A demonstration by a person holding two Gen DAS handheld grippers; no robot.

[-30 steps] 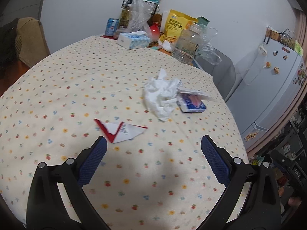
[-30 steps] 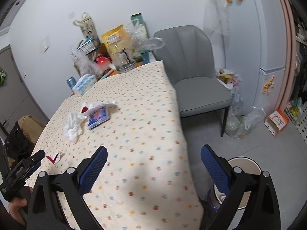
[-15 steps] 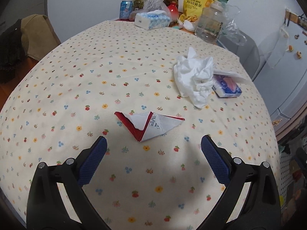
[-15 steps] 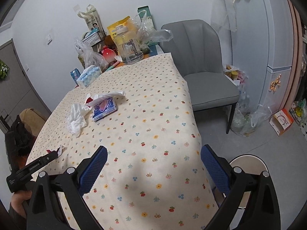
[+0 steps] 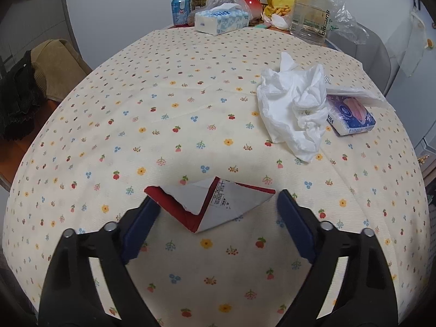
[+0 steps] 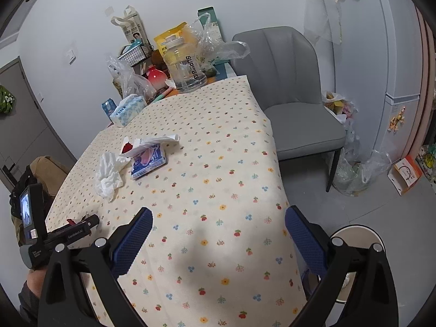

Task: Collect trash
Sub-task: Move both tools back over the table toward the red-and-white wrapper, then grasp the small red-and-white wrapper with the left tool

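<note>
Torn red-and-white wrapper (image 5: 215,204) lies flat near the bench's (image 5: 169,103) near edge, right between the spread blue pads of the left hand-held gripper (image 5: 215,212), jaws wide and nothing pinched yet, lined up, I'd say, for a close-and-lift. Further right, the crumpled tissue (image 5: 295,109) touches a blue tissue pack (image 5: 351,117) towards the right edge, waiting its turn. The right hand-held gripper (image 6: 218,234) hangs released over the bench's right side, empty, with the white bin (image 6: 357,234) down on the floor just off that edge.
</note>
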